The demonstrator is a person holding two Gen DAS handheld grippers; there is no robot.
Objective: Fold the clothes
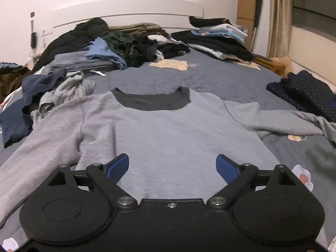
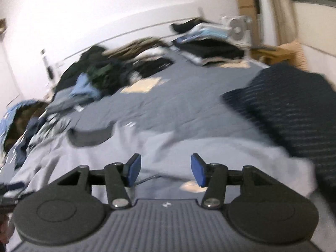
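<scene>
Blue-padded left gripper (image 1: pixel 172 167) hangs with jaws wide apart over the hem of a grey long-sleeved knit top with a dark neckline (image 1: pixel 168 134) — nothing between them. The right gripper (image 2: pixel 166 170), blurred, also stands apart and empty above that top's sleeve. Beyond lie a navy dotted folded garment (image 1: pixel 304 94) and 2 clothes heaps on the slate-blue bedspread (image 1: pixel 220 77).

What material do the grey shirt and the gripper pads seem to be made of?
Grey shirt: probably a soft knit, perhaps cotton; matte, slightly fuzzy surface with a darker collar. Left gripper pads: blue, smooth, maybe rubber or plastic; I cannot tell which.
</scene>
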